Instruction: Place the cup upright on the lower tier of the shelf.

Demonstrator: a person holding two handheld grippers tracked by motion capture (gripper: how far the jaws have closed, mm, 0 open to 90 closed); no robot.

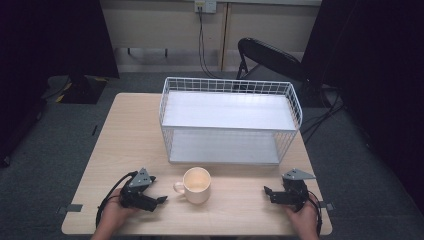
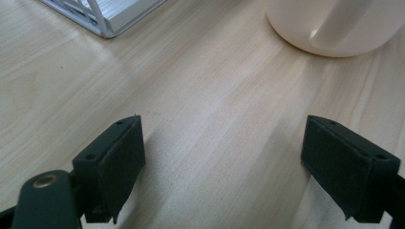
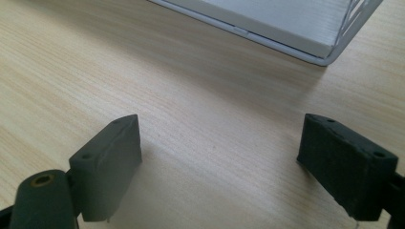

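We held the left claw (image 1: 161, 200) low over the counter (image 1: 125, 145) with its jaws spread wide and nothing between them. The right claw (image 1: 267, 192) sat likewise, jaws apart and empty. The mug (image 1: 196, 185) stood upright on the counter just beside the left claw, toward the right claw, with its handle turned to the left claw's side. In the left gripper view the mug (image 2: 334, 26) lay ahead of the jaws and off to their right, not yet touched.

We judged the work to be at its start: no grasp was made, and the mug remained outside the wire rack (image 1: 229, 120). The approach, the grasp, the lift and the placement were all left to do, most likely into the rack.

The rack stood beyond both claws, its open front facing them, with an upper shelf and a lower shelf, both bare. In the right gripper view the rack's corner (image 3: 329, 52) lay ahead of the jaws. Bare counter lay between the two claws and in front of the rack, which gave room to move. The near counter edge ran close behind both claws, so little room remained for drawing back.
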